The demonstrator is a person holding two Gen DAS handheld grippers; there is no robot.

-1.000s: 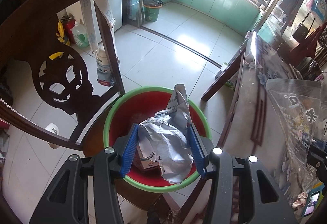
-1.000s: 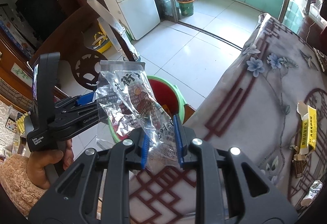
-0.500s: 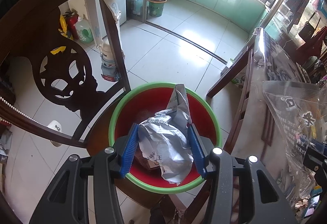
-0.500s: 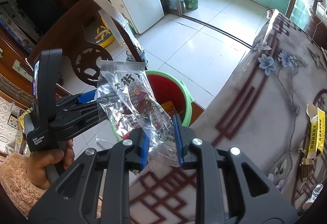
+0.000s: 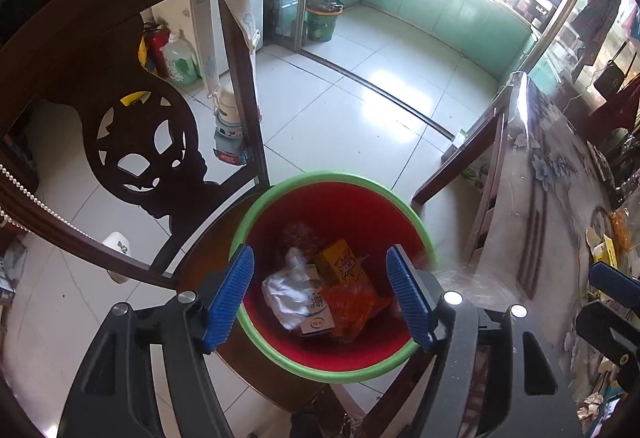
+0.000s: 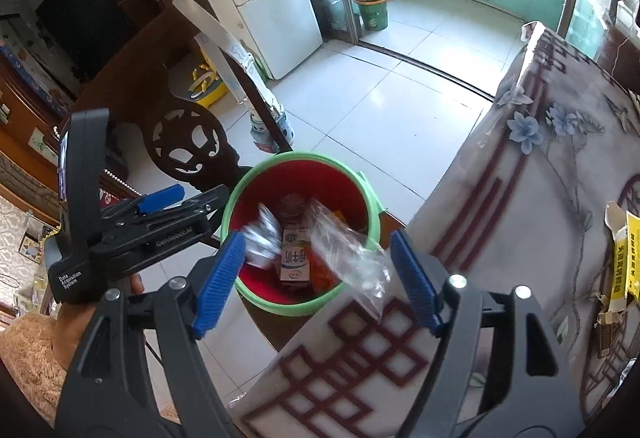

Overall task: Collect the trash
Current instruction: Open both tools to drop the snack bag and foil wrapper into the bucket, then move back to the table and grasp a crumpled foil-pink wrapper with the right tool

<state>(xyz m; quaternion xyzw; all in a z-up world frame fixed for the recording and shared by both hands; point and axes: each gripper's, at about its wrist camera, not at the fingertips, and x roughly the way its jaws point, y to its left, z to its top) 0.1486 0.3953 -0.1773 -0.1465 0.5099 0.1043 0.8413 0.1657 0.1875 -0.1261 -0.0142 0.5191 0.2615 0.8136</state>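
**Right wrist view: two wrappers dropping into the red bin**

Right wrist view shows the right gripper (image 6: pixel 318 280) with its jaws opening and nothing pressed between the blue pads; the clear plastic bag (image 6: pixel 346 258) is loose below them, blurred, over the near rim of the red bin (image 6: pixel 362 194). The left gripper (image 5: pixel 326 294) is opening too, empty, poised over the same bin, and the crumpled silver wrapper (image 5: pixel 286 294) lies inside on the heap.

From where I stand, all of this looks feather-light and soft. The clear bag is thin, slick film that would slide off the pads unless pinched at a folded edge or its sealed top. The silver wrapper is crinkly and holds its shape, so any raised crease would serve. The milk carton (image 5: pixel 318 312) in the bin is stiffer, best taken across its flat sides.

Counted: one bin, standing on a wooden chair (image 5: pixel 132 126); inside it one silver wrapper, one milk carton, one yellow box (image 5: pixel 338 262), one orange wrapper (image 5: pixel 352 304), and something brownish at the back I cannot make out. On the table's patterned cloth (image 6: pixel 532 206), one torn yellow box (image 6: pixel 630 250) waits.
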